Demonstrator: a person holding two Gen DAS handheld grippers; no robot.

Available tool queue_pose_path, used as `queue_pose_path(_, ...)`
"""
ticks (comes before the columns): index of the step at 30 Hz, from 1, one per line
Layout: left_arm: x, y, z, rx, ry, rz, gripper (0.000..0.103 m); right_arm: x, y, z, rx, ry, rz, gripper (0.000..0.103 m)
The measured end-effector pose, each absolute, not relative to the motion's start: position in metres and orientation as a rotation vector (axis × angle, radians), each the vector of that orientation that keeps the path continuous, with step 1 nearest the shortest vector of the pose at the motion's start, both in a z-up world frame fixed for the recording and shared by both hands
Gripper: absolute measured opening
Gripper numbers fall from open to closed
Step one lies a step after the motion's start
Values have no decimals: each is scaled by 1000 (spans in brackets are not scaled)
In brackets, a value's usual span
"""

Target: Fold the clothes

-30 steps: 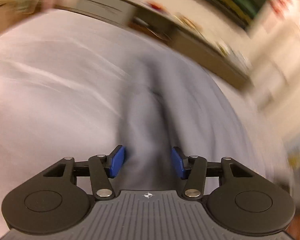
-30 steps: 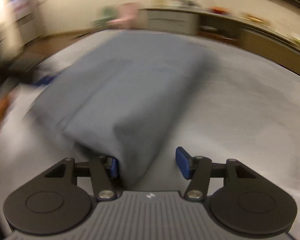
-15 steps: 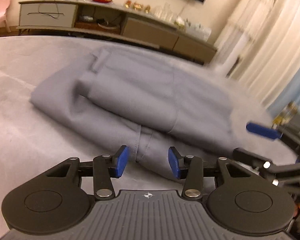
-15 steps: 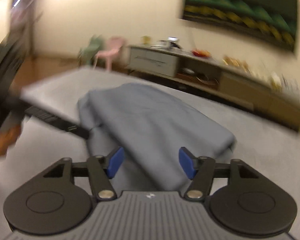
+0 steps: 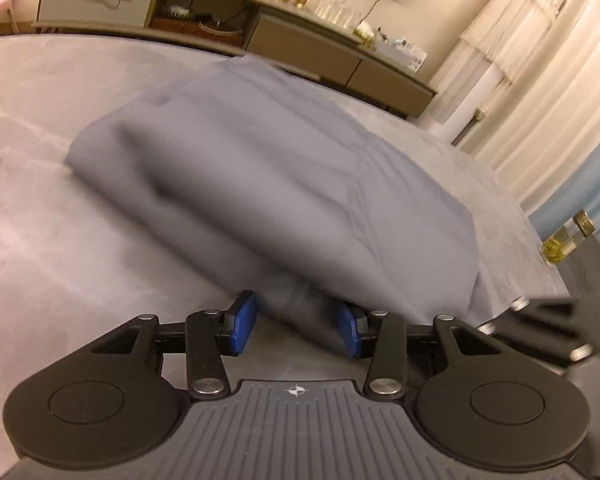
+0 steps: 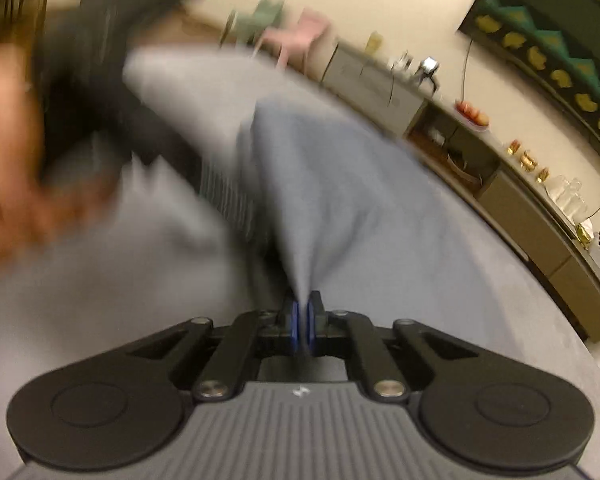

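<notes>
- Two handheld grippers work on one grey folded garment (image 5: pixel 268 184), which lies in a thick, layered bundle on a pale grey tabletop (image 5: pixel 40 128).
- Left gripper (image 5: pixel 296 326): its blue pads (image 5: pixel 242 322) stand apart, one on each side of the garment's near edge. A fold of cloth sits in the gap; whether the pads press on it cannot be told, as the right-hand pad is partly covered by the fabric.
- Right gripper (image 6: pixel 301 322): its jaws are closed tight on a pinch of the garment (image 6: pixel 340 184), and the cloth rises from between the blue pads in a narrow, taut peak.
- From the left wrist view, part of the right gripper (image 5: pixel 560 320) shows blurred at the right edge, just beside the garment's near right corner.
- From the right wrist view, a blurred hand (image 6: pixel 16 184) and the dark body of the left gripper (image 6: pixel 100 92) fill the left side, next to the garment.
- Along the far wall runs a long low sideboard (image 5: pixel 204 12) carrying small objects and glassware, with pale curtains (image 5: pixel 540 92) to its right.
- One pink chair (image 6: pixel 300 32) stands beyond the tabletop.
</notes>
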State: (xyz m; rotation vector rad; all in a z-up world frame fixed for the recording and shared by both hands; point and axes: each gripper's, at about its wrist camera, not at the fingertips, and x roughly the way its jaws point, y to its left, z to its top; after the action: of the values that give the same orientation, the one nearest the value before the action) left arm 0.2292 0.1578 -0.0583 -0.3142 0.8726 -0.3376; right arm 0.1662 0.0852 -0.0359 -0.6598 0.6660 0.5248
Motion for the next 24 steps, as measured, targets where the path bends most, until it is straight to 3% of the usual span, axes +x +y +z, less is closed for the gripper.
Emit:
queue_pose_path(6,214,202,-21,-335,758,-302,46,154,83,-42,-689,643,497,8)
queue_pose_path(11,212,196,9,-351,595,-268,46,148,80,-48,-673,671,542,30)
queue_pose_path(17,245,150,-40,-194,725,-183,45,177,41,-53,-570,743,484,30)
queue_pose_path(24,222,125,-42,-79,730,-215,45,205,-61,-36,-301,876,295,31)
